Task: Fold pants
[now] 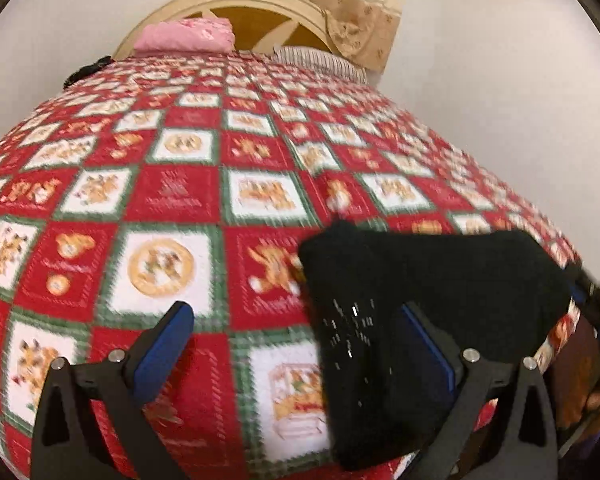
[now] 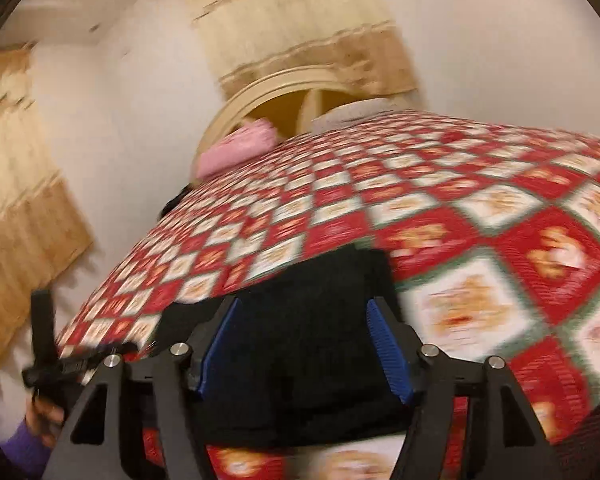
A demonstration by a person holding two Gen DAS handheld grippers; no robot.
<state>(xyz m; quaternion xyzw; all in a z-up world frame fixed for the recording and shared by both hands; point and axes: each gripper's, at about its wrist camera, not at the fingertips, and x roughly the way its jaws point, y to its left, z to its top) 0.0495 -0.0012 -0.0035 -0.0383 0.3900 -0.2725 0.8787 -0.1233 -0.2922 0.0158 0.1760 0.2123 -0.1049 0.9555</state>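
The black pants [image 1: 412, 304] lie folded into a compact bundle on the red, white and green patchwork quilt [image 1: 180, 192] near the bed's front edge. My left gripper [image 1: 296, 340] is open above the quilt; its right finger overlaps the bundle's left part, its left finger is over bare quilt. In the right wrist view the pants [image 2: 300, 320] lie straight ahead, and my right gripper [image 2: 300, 340] is open with its blue pads on either side of the bundle, holding nothing. The left gripper [image 2: 60, 356] shows at the far left of that view.
A pink folded cloth [image 1: 188, 34] and a striped pillow [image 1: 312, 60] lie at the head of the bed against the cream headboard [image 1: 236, 4]. White walls and beige curtains [image 2: 20, 200] surround the bed. The bed's edge drops off at the right [image 1: 580, 380].
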